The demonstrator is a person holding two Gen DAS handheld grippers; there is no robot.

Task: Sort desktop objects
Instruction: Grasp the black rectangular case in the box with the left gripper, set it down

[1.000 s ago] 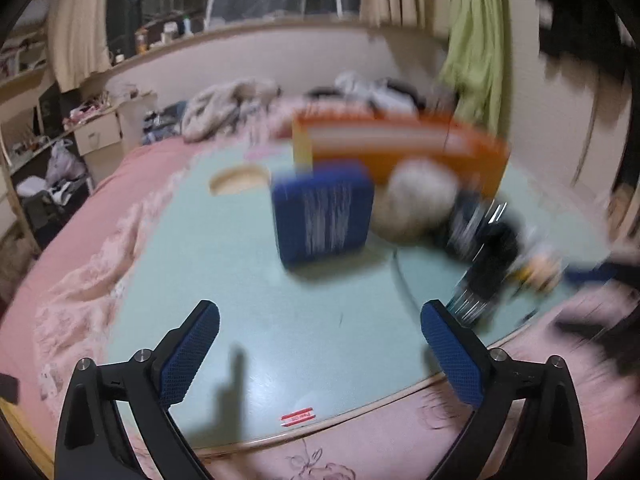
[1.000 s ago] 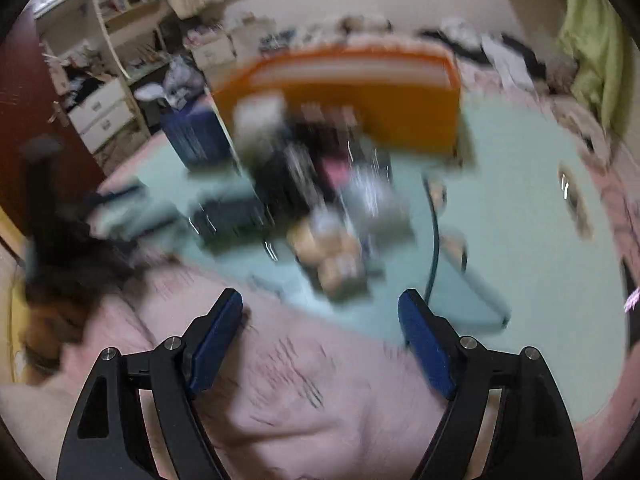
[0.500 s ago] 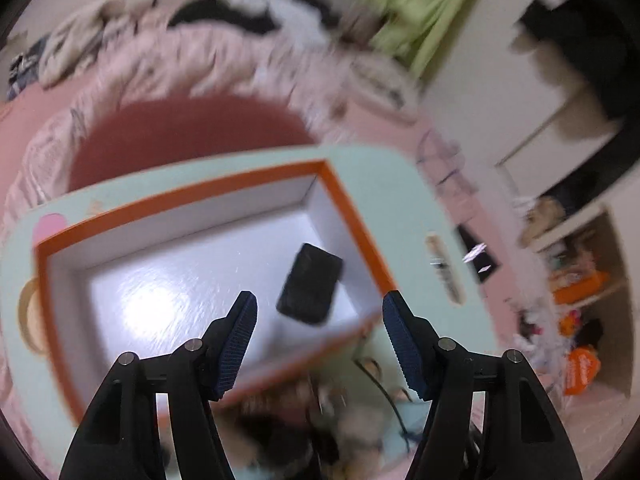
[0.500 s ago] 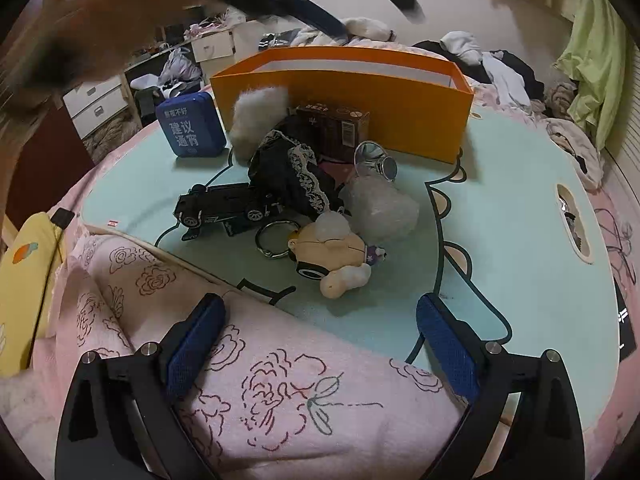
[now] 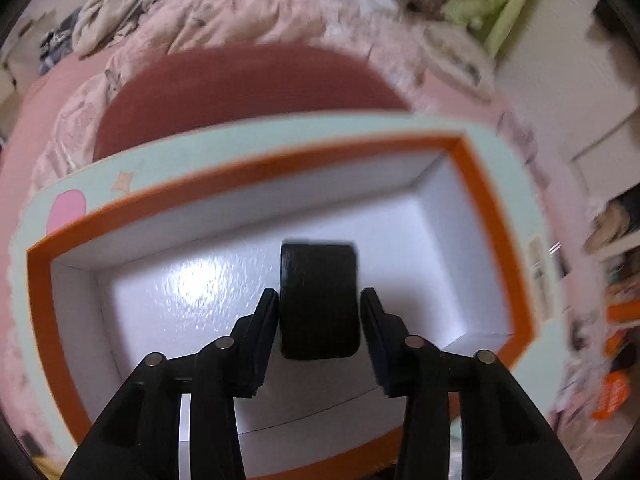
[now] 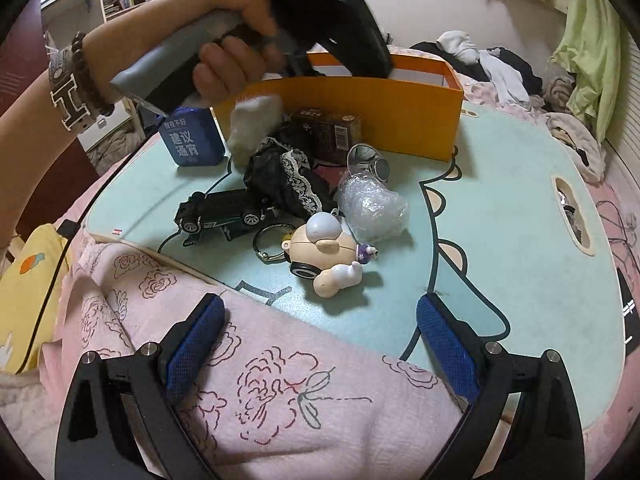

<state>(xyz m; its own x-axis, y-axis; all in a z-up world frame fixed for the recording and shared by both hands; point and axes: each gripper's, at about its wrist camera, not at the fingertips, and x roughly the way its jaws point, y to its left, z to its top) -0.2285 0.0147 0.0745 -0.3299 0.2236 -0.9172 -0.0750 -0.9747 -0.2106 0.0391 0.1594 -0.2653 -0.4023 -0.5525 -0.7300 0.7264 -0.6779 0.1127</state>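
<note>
My left gripper (image 5: 319, 306) points down into the orange box (image 5: 476, 208), which is white inside. A black rounded block (image 5: 318, 292) lies between its closing jaws; the left pad looks right against it, and a thin gap shows at the right pad. In the right wrist view a person's hand (image 6: 224, 68) holds that gripper over the orange box (image 6: 400, 116). My right gripper (image 6: 320, 336) is open over the pink blanket, just short of a cartoon keychain figure (image 6: 324, 252). Behind it lie a black toy car (image 6: 220, 214), black lace cloth (image 6: 288, 180) and a bubble-wrap bundle (image 6: 372, 204).
A blue box (image 6: 192, 142), a white fluffy thing (image 6: 252, 124) and a brown carton (image 6: 328, 134) stand in front of the orange box. The mint table (image 6: 520, 208) is bare on the right. A pink flowered blanket (image 6: 260, 380) covers its near edge.
The left gripper swung from the table's front to above the orange box, tipped downward, and narrowed its jaws around the black block. The right gripper sank a little and widened.
</note>
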